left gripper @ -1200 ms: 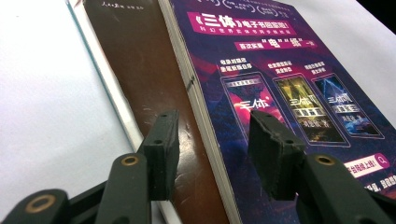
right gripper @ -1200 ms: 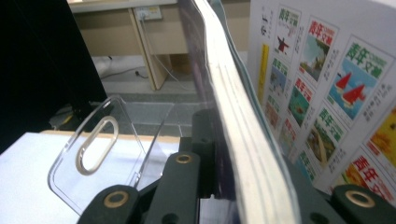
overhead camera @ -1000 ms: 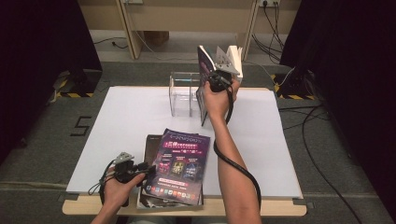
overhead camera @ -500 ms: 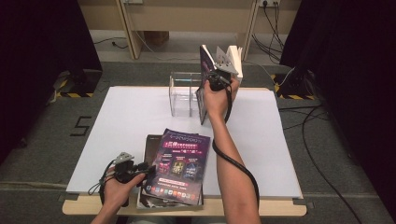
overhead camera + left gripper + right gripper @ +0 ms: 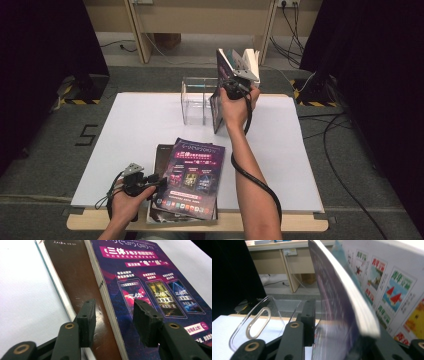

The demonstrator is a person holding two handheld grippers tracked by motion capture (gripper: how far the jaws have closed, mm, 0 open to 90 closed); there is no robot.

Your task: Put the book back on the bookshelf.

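A purple-covered book (image 5: pixel 216 107) stands upright at the right end of a clear acrylic stand (image 5: pixel 195 100), with a white picture-covered book (image 5: pixel 248 59) leaning behind it. My right gripper (image 5: pixel 235 86) is at the purple book's (image 5: pixel 337 302) top edge. Its jaws have just been opening, and the book is between them with a gap at the left pad. My left gripper (image 5: pixel 157 186) is open, with its jaws (image 5: pixel 113 317) on either side of the edge of a flat purple magazine (image 5: pixel 150 277). That magazine lies on a brown book (image 5: pixel 72 272).
The white table (image 5: pixel 125 130) carries the stand at the back middle and the flat stack (image 5: pixel 192 177) at the front edge. The stand's clear divider with a slot handle (image 5: pixel 257 325) is left of my right jaws. Desk legs and cables lie on the floor beyond.
The top of the upright purple book has shifted very slightly to the right with my right hand. My left hand and the flat stack have not moved.
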